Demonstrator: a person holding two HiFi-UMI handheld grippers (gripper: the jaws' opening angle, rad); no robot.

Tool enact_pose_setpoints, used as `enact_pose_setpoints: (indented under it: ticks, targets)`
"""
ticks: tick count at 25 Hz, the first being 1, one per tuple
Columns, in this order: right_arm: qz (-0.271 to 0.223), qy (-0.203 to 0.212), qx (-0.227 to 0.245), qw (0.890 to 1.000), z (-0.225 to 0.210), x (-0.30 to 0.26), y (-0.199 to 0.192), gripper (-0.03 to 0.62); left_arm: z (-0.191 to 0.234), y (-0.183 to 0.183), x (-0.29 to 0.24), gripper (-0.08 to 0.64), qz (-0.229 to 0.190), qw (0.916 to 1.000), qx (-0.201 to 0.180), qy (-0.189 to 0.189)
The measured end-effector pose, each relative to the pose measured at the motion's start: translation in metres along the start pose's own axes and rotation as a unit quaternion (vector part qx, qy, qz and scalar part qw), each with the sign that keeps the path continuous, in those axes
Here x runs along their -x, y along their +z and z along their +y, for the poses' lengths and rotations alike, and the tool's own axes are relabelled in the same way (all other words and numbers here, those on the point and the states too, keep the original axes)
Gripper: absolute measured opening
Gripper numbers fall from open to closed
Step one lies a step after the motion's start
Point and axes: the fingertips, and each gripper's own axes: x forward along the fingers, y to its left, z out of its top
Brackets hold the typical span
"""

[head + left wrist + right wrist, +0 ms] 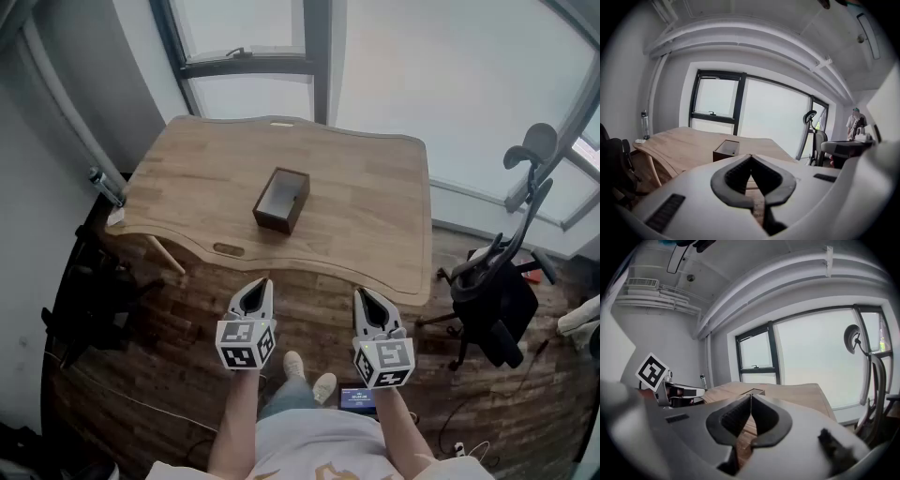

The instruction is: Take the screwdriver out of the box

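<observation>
Two grippers, one box, one table; entries follow.

1. Left gripper point(262, 282): jaws closed tip to tip with nothing between them, as its own view shows point(750, 156). It is held over the plank floor point(187, 319), short of the table's near edge, and angled slightly downward.

2. Right gripper point(362, 293): jaws likewise pressed together and empty point(750, 396). It sits beside the left one at about the same height, also short of the table.

3. Box point(281, 199): dark brown, open-topped, pale inside. It stands alone near the middle of the table point(375, 216), well apart from both grippers, and shows small in both gripper views point(726, 150) point(753, 392).

4. Screwdriver: not made out in any view (the box's interior is too small to read), so whether it lies inside cannot be told.

5. Surroundings: light wooden table with a curved near edge, a window point(253, 37) behind it, and an office chair point(497, 291) to the right.
</observation>
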Motion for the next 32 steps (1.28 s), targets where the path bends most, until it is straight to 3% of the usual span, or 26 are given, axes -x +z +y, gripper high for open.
enact_pose_setpoints:
  ticks: [19,32]
  targets:
    - [-0.008,-0.006,0.000,1.000,-0.007,0.001,0.010,0.034,-0.001,0.019,-0.002,0.014,-0.007,0.9998,0.013,-0.010]
    - [0.015,0.009,0.007,1.000,-0.014,-0.065,0.007,0.034,0.038,0.027,-0.046,0.014,0.000,0.9999,0.007,0.013]
